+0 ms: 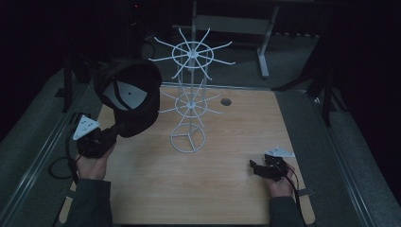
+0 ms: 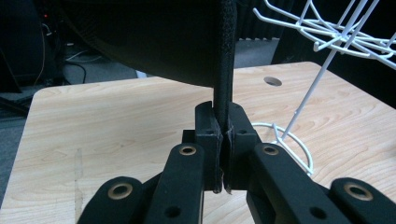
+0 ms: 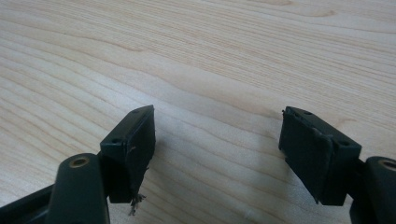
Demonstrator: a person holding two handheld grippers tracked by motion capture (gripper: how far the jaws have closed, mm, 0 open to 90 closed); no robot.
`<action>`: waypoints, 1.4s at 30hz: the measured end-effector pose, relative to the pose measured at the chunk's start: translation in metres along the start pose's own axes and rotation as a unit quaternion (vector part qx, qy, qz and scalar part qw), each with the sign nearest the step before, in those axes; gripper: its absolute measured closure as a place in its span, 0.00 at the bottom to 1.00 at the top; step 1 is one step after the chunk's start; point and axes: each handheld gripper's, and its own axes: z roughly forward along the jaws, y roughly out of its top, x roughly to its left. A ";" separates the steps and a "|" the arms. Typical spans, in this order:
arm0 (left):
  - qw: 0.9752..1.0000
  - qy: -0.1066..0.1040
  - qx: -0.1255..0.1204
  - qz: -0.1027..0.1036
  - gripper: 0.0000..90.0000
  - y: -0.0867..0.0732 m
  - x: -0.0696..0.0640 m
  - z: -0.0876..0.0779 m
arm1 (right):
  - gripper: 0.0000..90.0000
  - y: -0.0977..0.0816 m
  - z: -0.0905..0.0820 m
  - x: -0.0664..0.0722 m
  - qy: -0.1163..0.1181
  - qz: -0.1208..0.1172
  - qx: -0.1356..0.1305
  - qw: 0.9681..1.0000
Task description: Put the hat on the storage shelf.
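Cap [image 1: 127, 97]: black, pale lining showing, held aloft over table's left edge, left of rack. Brim edge [image 2: 223, 70] runs upright between left gripper [image 2: 223, 140] jaws; pads clamped tight on it, crown above and beyond jaw tips.
Left gripper [image 1: 101, 139]: below cap, tilted up.
Rack [image 1: 189, 94]: white wire, two spoked tiers, ring base, mid-table, just right of cap.
Right gripper [image 3: 217, 144]: jaws wide apart, nothing between; low over bare table [image 3: 210, 56], well apart from cap, near right edge [image 1: 269, 168].

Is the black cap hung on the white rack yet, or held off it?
Held off it. The left claw pinches the cap by its edge, left of the rack.
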 end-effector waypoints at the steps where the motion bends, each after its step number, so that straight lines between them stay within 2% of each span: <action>1: 1.000 0.000 0.000 0.000 0.97 0.001 0.000 0.000 | 0.30 0.000 0.000 0.000 0.000 0.000 0.000 1.000; 42: 1.000 0.003 -0.021 0.009 0.97 0.020 0.001 -0.008 | 0.30 0.000 0.000 0.000 0.000 0.000 0.000 1.000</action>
